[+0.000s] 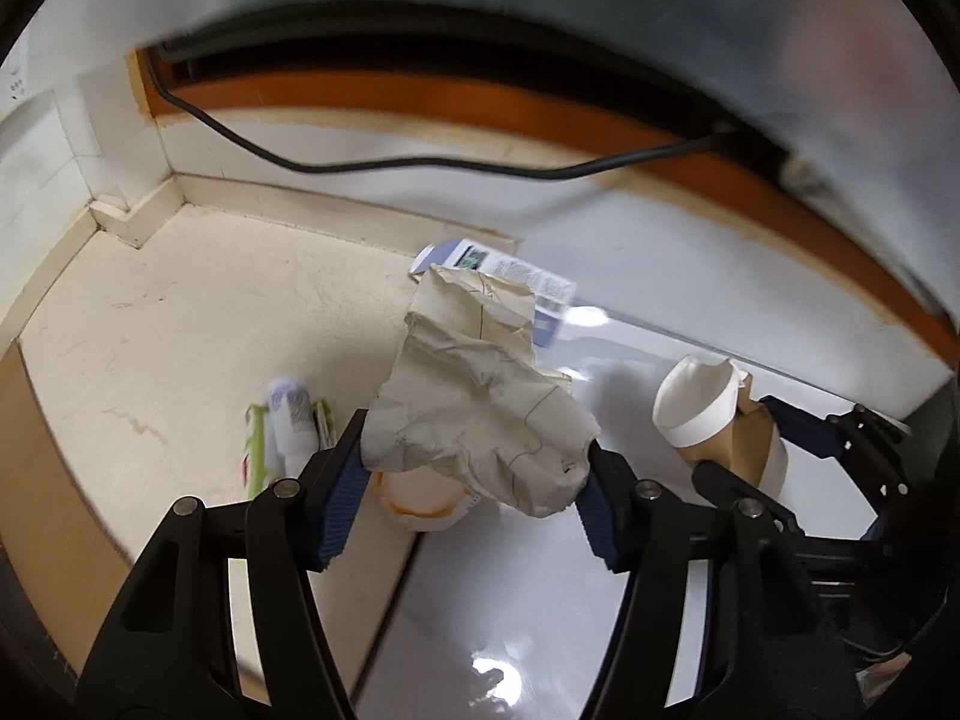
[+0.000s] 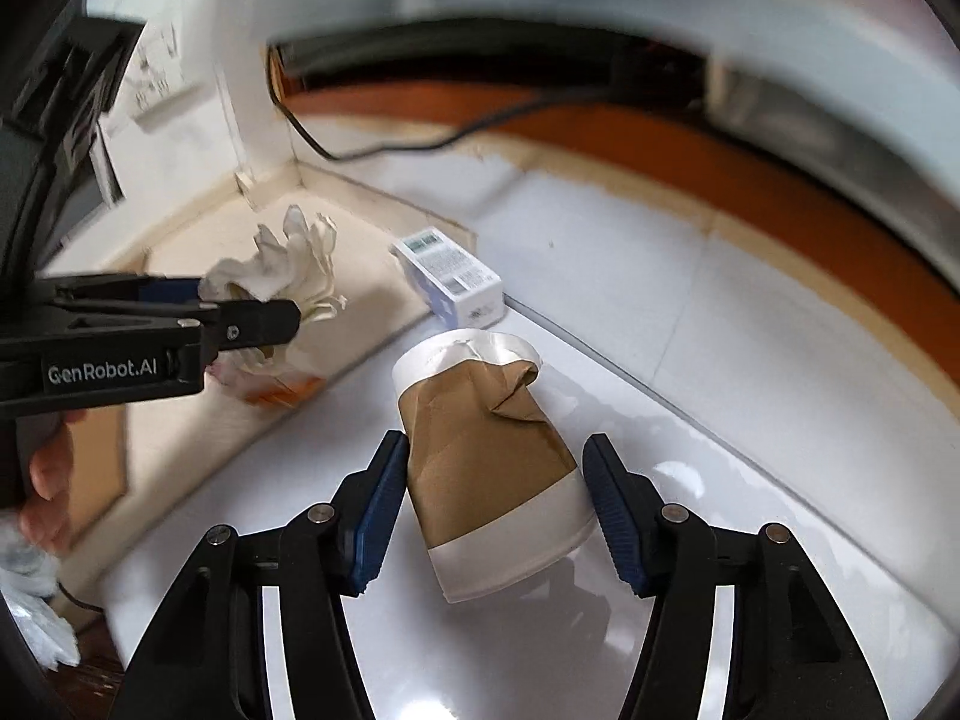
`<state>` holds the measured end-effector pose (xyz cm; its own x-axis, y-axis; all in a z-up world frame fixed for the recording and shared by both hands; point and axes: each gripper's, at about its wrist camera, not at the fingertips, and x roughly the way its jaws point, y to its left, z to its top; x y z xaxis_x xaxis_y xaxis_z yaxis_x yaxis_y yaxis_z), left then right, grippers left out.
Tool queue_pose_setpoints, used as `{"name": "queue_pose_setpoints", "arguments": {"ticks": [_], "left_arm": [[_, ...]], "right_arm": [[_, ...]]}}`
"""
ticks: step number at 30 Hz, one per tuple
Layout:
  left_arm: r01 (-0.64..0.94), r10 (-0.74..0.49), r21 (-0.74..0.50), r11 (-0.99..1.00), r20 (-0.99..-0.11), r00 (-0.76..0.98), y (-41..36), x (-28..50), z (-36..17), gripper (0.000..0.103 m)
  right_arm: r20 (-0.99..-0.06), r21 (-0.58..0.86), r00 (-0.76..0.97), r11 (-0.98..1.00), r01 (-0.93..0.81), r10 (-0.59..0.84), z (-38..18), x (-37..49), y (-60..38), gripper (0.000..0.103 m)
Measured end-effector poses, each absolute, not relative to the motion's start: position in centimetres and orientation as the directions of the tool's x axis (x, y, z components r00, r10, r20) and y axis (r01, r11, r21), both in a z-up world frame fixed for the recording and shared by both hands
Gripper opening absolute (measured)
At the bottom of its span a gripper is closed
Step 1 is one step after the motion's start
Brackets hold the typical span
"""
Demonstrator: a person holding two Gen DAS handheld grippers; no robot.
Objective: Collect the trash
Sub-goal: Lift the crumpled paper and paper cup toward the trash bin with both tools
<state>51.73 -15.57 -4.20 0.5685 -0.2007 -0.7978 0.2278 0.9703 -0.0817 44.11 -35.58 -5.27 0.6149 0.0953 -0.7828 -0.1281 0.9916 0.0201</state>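
Note:
My left gripper [image 1: 474,462] is shut on a crumpled piece of paper [image 1: 480,396] and holds it above the floor; it also shows in the right wrist view [image 2: 282,264], held by the left gripper [image 2: 264,312]. My right gripper [image 2: 495,504] sits around a crushed brown and white paper cup [image 2: 486,456]; the left pad touches the cup, a small gap shows at the right pad. The cup [image 1: 714,414] and the right gripper [image 1: 798,426] show at the right of the left wrist view.
A white and blue carton [image 2: 450,276] lies on the floor ahead [image 1: 522,276]. A white and orange cup [image 1: 420,495] sits below the held paper. A green wrapper with a white roll [image 1: 288,432] lies left. A black cable [image 1: 420,165] runs along the wall.

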Motion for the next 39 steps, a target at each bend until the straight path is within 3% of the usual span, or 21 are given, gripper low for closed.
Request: {"name": "queue_pose_setpoints", "arguments": {"ticks": [11,20,30,39], "left_arm": [[0.302,-0.288,-0.113,0.946,-0.717,0.635,-12.7,35.2,3.0,0.058],[0.289,-0.279,-0.100,0.952,-0.672,0.686,-8.4,20.1,2.9,0.058],[0.235,-0.200,-0.035,0.971,-0.655,0.729,-5.9,10.3,-3.8,0.059],[0.181,-0.133,-0.022,0.983,-0.764,0.631,-4.4,7.6,-14.4,0.059]], "right_arm": [[-0.690,0.104,0.697,0.980,-0.171,0.195,3.6,31.2,-32.2,0.060],[-0.610,0.120,0.751,0.966,-0.228,0.253,5.6,18.4,-26.9,0.060],[-0.584,0.083,0.771,0.963,-0.256,0.255,0.9,6.9,-21.0,0.060],[-0.720,0.095,0.650,0.962,-0.256,0.244,-10.2,4.0,-18.6,0.060]]}}
